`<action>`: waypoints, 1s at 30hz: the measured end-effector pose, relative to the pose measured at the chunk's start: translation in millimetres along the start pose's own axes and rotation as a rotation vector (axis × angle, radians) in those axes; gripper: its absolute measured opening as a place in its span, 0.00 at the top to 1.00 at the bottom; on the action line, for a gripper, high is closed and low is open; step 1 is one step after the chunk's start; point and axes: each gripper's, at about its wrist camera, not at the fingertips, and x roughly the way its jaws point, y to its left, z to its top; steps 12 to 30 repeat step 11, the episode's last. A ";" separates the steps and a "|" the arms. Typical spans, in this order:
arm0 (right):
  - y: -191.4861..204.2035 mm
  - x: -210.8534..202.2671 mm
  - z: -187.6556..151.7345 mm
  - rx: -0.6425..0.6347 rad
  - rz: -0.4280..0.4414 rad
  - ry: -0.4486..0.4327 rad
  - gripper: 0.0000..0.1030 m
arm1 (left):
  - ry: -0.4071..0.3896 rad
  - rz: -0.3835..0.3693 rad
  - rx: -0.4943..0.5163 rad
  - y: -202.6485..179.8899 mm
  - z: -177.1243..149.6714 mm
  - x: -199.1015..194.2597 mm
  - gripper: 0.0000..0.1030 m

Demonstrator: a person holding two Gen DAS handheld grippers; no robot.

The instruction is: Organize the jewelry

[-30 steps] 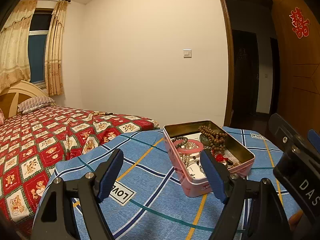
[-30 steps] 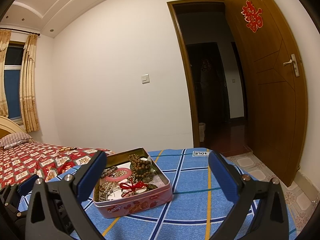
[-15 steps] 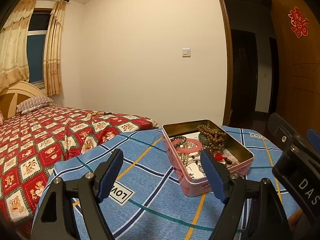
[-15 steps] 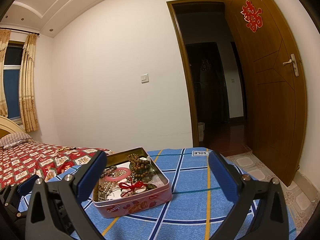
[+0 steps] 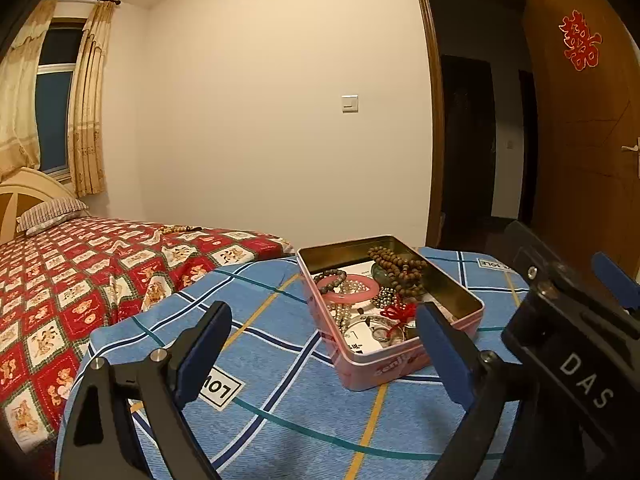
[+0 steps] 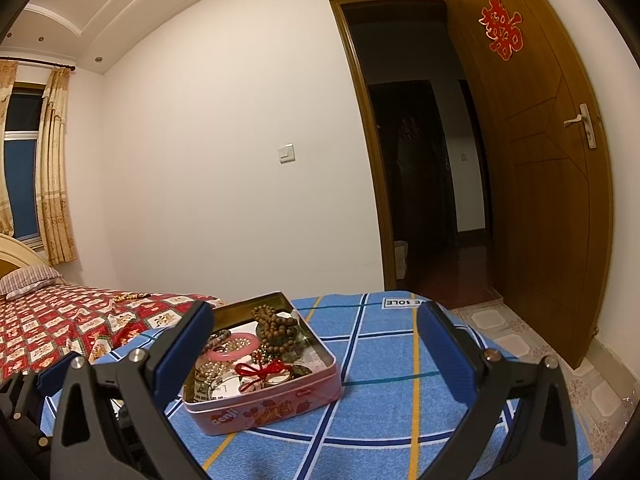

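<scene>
An open pink tin (image 5: pixel 400 364) (image 6: pixel 276 404) sits on a blue checked blanket (image 5: pixel 280 360) (image 6: pixel 392 360). It holds a pink bangle (image 5: pixel 352 289) (image 6: pixel 234 350), brown bead strings (image 5: pixel 400 268) (image 6: pixel 276 322), a red knotted cord (image 5: pixel 398 312) (image 6: pixel 260 370) and other beads. My left gripper (image 5: pixel 324 354) is open and empty, near the tin's left front. My right gripper (image 6: pixel 314 354) is open and empty, just before the tin; its body shows at the right of the left wrist view (image 5: pixel 572 336).
A bed with a red patterned quilt (image 5: pixel 60 272) (image 6: pixel 52 320) lies to the left, with beads on it (image 5: pixel 176 230). An open wooden door (image 6: pixel 532 184) and dark doorway (image 6: pixel 420 168) stand to the right. Tiled floor (image 6: pixel 504 328) lies beyond the blanket's edge.
Both views shifted only slightly; the tin sits a little further left in the left wrist view. Both grippers stay open and empty.
</scene>
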 end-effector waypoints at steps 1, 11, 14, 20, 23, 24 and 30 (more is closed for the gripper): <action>0.3 0.2 0.1 0.000 -0.001 0.002 0.00 | -0.001 -0.003 -0.002 0.2 -0.1 0.1 0.09; -1.1 3.6 -0.5 0.011 -0.016 0.025 0.00 | 0.009 0.003 0.000 0.3 0.2 2.6 0.09; -1.1 3.6 -0.5 0.011 -0.016 0.025 0.00 | 0.009 0.003 0.000 0.3 0.2 2.6 0.09; -1.1 3.6 -0.5 0.011 -0.016 0.025 0.00 | 0.009 0.003 0.000 0.3 0.2 2.6 0.09; -1.1 3.6 -0.5 0.011 -0.016 0.025 0.00 | 0.009 0.003 0.000 0.3 0.2 2.6 0.09; -1.1 3.6 -0.5 0.011 -0.016 0.025 0.00 | 0.009 0.003 0.000 0.3 0.2 2.6 0.09; -1.1 3.6 -0.5 0.011 -0.016 0.025 0.00 | 0.009 0.003 0.000 0.3 0.2 2.6 0.09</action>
